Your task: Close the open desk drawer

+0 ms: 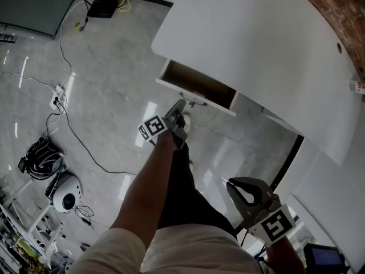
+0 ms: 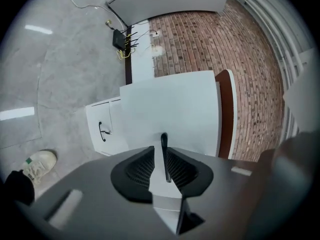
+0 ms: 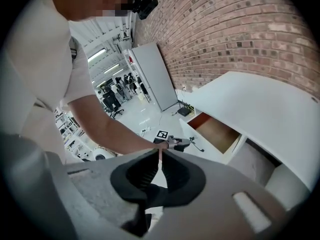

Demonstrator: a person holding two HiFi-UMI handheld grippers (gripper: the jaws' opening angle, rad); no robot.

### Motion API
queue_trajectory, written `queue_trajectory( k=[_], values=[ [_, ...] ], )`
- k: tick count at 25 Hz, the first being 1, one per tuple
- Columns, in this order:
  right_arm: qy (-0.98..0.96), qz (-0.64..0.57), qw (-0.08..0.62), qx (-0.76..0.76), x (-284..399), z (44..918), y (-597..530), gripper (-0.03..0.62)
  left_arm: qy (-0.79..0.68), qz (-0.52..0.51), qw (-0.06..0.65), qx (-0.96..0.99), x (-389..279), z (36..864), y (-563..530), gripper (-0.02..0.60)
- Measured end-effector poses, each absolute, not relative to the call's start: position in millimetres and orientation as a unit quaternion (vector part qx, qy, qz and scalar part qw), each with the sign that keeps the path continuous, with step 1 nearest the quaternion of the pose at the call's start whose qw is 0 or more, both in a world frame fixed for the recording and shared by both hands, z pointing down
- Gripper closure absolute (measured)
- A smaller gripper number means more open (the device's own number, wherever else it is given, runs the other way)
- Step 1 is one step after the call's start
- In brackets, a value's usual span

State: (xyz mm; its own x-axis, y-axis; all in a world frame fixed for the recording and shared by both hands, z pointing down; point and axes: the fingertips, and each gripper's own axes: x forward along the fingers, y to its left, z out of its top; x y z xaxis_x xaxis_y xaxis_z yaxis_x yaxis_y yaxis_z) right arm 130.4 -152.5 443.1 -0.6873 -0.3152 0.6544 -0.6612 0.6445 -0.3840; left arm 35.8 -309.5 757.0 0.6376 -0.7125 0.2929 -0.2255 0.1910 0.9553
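Note:
The open drawer (image 1: pixel 197 86) juts out from under the white desk (image 1: pixel 268 44), and its brown inside (image 3: pixel 216 131) shows. Its white front (image 2: pixel 102 129) carries a dark handle (image 2: pixel 103 131). My left gripper (image 1: pixel 181 107) is stretched out on a bare arm just in front of the drawer front, a little short of the handle (image 1: pixel 194 100), with its jaws shut on nothing (image 2: pixel 164 140). The right gripper (image 1: pixel 232 184) hangs back near my body at the lower right, also shut and empty (image 3: pixel 160 153). From there the left gripper (image 3: pixel 179 143) shows beside the drawer.
Cables trail over the glossy grey floor to a power strip (image 1: pixel 57 99) and a black box (image 1: pixel 103 7) by the wall. A white round device (image 1: pixel 65 196) and a black bundle (image 1: pixel 41 151) lie at the left. My white shoe (image 2: pixel 39 162) stands below the drawer. A brick wall (image 2: pixel 250 59) backs the desk.

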Motion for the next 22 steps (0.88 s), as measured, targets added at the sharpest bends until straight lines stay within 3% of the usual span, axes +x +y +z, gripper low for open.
queue_trajectory(
  k=[12,14,22],
  values=[
    [-0.854,0.339,0.275,0.283,137.8,464.8,-158.1,0.573,-0.358,-0.239,0.677,0.596,43.5,760.8,-322.8,0.508],
    [-0.854,0.341,0.276,0.281,139.2,467.0,-159.2,0.574,-0.355,-0.245,0.678,0.596,46.0,758.7,-327.6,0.549],
    [-0.85,0.351,0.273,0.283,145.3,472.8,-160.3,0.572,-0.363,-0.254,0.675,0.59,46.4,761.2,-328.9,0.554]
  ],
)
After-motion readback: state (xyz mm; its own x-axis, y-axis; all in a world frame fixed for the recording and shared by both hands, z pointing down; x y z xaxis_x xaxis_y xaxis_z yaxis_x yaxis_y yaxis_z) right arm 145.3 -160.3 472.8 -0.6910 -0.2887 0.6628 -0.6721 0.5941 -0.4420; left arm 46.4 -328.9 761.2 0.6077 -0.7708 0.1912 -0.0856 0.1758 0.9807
